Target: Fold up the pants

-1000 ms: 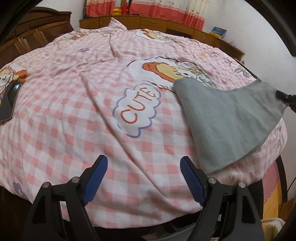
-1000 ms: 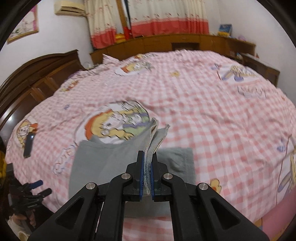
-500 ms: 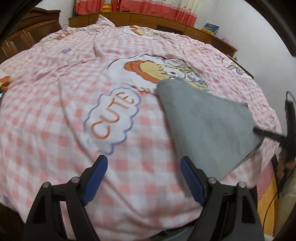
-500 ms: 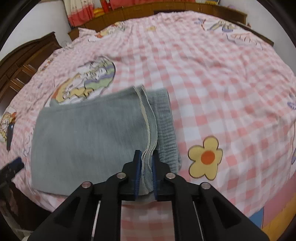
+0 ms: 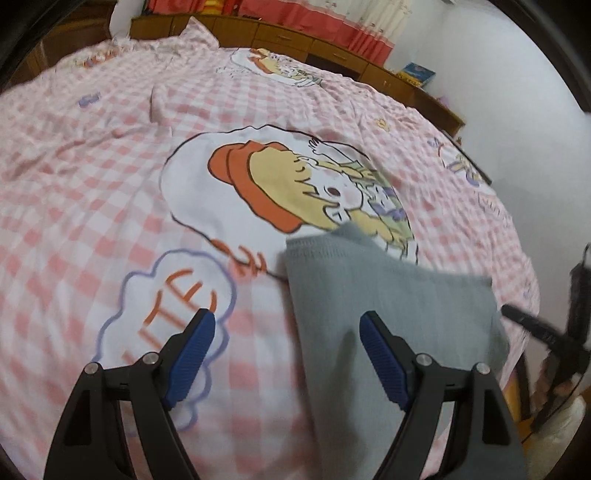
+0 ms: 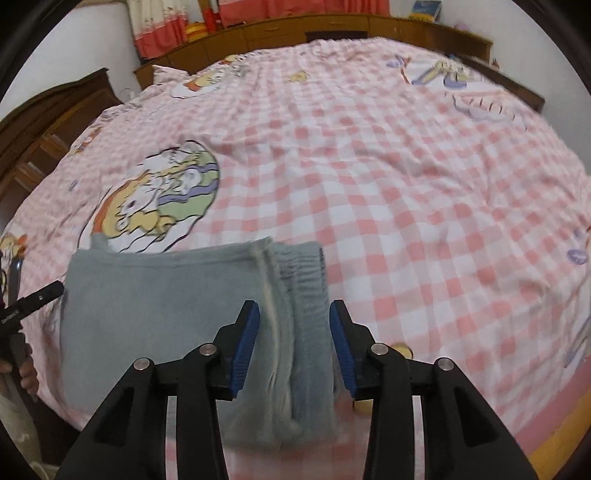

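Note:
The grey pants (image 6: 166, 314) lie folded flat on the pink checked bedspread (image 6: 406, 221) near the bed's front edge. Their waistband end (image 6: 303, 295) lies between the open fingers of my right gripper (image 6: 293, 328), which holds nothing. In the left wrist view the pants (image 5: 388, 295) lie to the right. My left gripper (image 5: 286, 343) is open and empty above their left edge, its right finger (image 5: 380, 350) over the cloth. The right gripper shows at the far right (image 5: 535, 328).
A cartoon print (image 5: 295, 184) and a word bubble (image 5: 177, 295) mark the bedspread by the pants. A dark wooden headboard (image 6: 44, 122) stands on the left and low cabinets (image 6: 332, 26) with curtains at the back. A dark phone (image 6: 13, 277) lies at the bed's left edge.
My right gripper has opened and let go of the pants' edge, which now lies flat on the bed. My left gripper has moved forward and right, over the pants' left edge.

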Demonstrator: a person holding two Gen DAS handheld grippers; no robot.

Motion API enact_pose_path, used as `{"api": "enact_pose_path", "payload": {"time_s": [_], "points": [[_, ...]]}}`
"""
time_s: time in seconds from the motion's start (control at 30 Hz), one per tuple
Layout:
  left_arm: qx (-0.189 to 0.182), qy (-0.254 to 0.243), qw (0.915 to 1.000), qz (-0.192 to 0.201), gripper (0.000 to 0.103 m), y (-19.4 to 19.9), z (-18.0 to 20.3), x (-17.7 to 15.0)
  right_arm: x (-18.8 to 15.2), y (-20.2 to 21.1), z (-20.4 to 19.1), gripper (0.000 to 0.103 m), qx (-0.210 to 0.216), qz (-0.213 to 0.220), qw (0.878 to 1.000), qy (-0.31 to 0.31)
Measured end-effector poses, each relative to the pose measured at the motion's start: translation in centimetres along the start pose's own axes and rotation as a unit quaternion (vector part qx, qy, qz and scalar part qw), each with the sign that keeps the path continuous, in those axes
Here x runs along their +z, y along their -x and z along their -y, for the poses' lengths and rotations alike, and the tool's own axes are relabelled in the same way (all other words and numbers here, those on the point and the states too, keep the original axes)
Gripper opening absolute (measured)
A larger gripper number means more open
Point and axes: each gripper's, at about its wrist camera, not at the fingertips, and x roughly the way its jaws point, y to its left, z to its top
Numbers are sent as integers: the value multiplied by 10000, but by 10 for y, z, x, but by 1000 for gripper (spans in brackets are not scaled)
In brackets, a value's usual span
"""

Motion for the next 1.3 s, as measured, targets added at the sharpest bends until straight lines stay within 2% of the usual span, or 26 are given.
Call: {"api": "enact_pose_path", "payload": {"time_s": [0.17, 0.3, 0.33, 0.37, 0.4, 0.43, 0.47, 0.5, 0.53, 0.6, 0.63, 0.7, 0.8, 0.9, 1.0, 1.07, 1.17, 1.2, 1.3], "points": [[-610, 457, 9970, -130, 84, -27, -5, 11, 8, -32, 24, 41, 441, -240, 9974, -516], [-766, 520, 9956, 111, 82, -39, 2, 12, 3, -42, 35, 41, 838, -182, 9918, -943], [-811, 526, 9952, 157, 72, -38, 3, 12, 1, -41, 36, 40, 880, -117, 9914, -958], [-933, 532, 9941, 164, 51, -37, 7, 11, -1, -38, 35, 37, 889, -56, 9917, -926], [-956, 533, 9939, 142, 43, -36, 10, 9, -3, -34, 33, 24, 895, 44, 9922, -865], [-941, 459, 9943, 196, 31, -30, 15, 7, -5, -28, 31, 18, 886, 153, 9927, -799], [-929, 349, 9946, 291, 23, -23, 21, 6, -6, -22, 29, 16, 859, 262, 9932, -745], [-945, 264, 9945, 357, 21, -18, 25, 5, -7, -15, 27, 10, 893, 407, 9927, -706], [-941, 153, 9944, 451, 17, -10, 30, 5, -7, -8, 27, 10, 934, 545, 9917, -702], [-743, -128, 9952, 619, 13, 6, 39, 6, -8, 5, 25, 9, 973, 836, 9893, -700], [-516, -301, 9958, 692, 12, 11, 44, 8, -8, 7, 24, 8, 821, 923, 9899, -690], [50, -635, 9947, 803, 12, 11, 49, 13, -7, 4, 20, 7, 488, 997, 9918, -626], [237, -599, 9973, 354, 13, -20, 35, 20, -5, -21, 19, 7, 214, 697, 9954, -627], [409, -636, 9971, 114, 27, -43, 22, 17, -8, -30, 24, 8, 92, 623, 9964, -566], [376, -545, 9976, 183, 39, -42, 13, 13, -5, -28, 25, 15, 4, 542, 9972, -514], [424, -480, 9978, 178, 49, -35, 9, 15, -2, -20, 23, 17, -42, 568, 9973, -473], [431, -335, 9983, 201, 53, -20, 7, 14, 1, 0, 14, 22, -423, 765, 9958, -267], [402, -302, 9985, 211, 57, -15, 6, 12, 0, 8, 11, 26, -477, 850, 9950, -198], [230, -258, 9991, 245, 66, 7, 7, -3, -7, 22, 6, 29, -278, 914, 9953, -173]]}}
